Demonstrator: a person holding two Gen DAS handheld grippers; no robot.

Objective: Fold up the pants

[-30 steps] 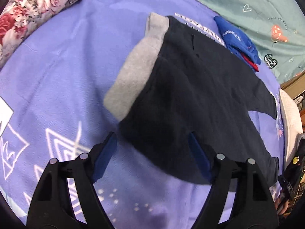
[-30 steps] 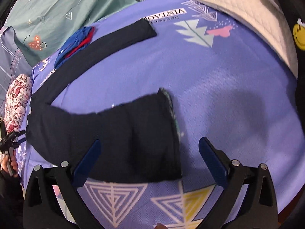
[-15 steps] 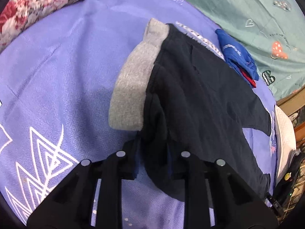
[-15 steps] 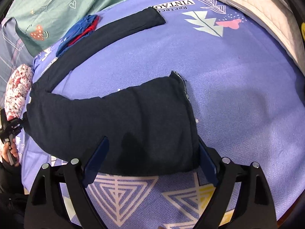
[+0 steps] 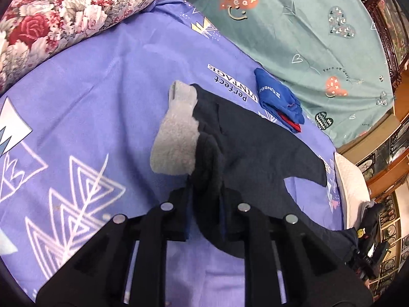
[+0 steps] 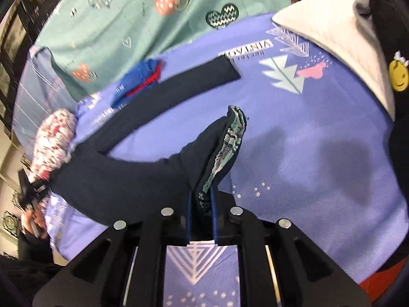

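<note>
Left wrist view, up close: the left gripper point(image 5: 204, 204) is clamped tight on a bunched fold of the dark pants point(image 5: 250, 143), right at the waist end beside the turned-out grey fleece lining point(image 5: 176, 138). Fabric fills the narrow gap between the fingers. Past that, the pants spread flat over the purple bedsheet point(image 5: 89, 97), one leg tapering to a cuff on the right, the near leg running toward the frame's lower right edge. Further on, a folded blue garment point(image 5: 277, 97) with red showing beneath it lies just beside the far leg. At the back, a floral pillow point(image 5: 58, 18) on the left and a teal blanket point(image 5: 306, 30) with hearts.

Right wrist view, the other end: the right gripper point(image 6: 200, 209) is pinched closed on the cuff of the near leg, and here the hem is lifted off the sheet, showing a plaid inner lining point(image 6: 227, 148) the left camera never catches. The far leg point(image 6: 179, 87) lies flat and straight beyond it, ending near the printed lettering. The blue garment sits behind that. Only this view shows the white quilted pillow point(image 6: 337, 35) at upper right; the grey lining is hidden from here.
</note>
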